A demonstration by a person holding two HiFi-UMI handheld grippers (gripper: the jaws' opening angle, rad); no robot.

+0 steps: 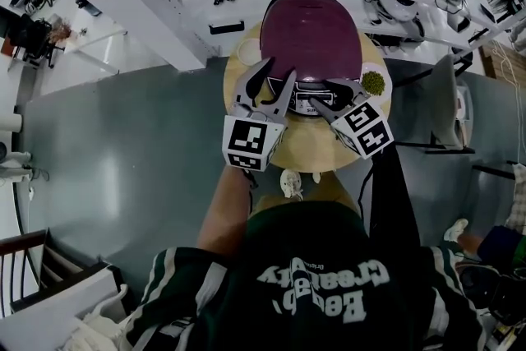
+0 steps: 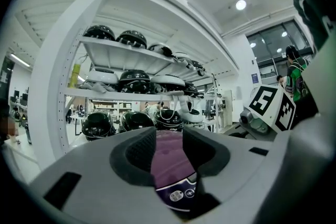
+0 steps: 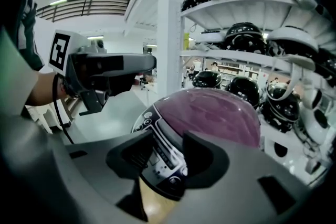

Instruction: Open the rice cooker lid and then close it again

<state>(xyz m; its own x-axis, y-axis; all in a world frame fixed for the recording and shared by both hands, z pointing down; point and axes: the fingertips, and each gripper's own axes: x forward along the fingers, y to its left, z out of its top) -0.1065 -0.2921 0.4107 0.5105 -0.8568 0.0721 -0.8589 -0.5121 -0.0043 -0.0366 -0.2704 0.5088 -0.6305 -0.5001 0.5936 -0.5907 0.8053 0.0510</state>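
Round table [image 1: 316, 148] carries the shut cooker [image 1: 312, 29] — your left gripper [image 1: 282, 66] and right gripper [image 1: 320, 92] crowd its front, fingers part-open, gripping nothing, likely to spring the lid.

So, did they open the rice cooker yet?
Nothing looks done: the purple domed rice cooker lid is shut. In hand: the left claw and right claw hover open at its front button panel, gripping nothing. Left: lifting the lid, then shutting it, unless that already happened, which I can't tell.

Round wooden table [image 1: 308, 150] bears rice cooker [image 1: 311, 41], white cup [image 1: 248, 52] and green-filled dish [image 1: 374, 83].
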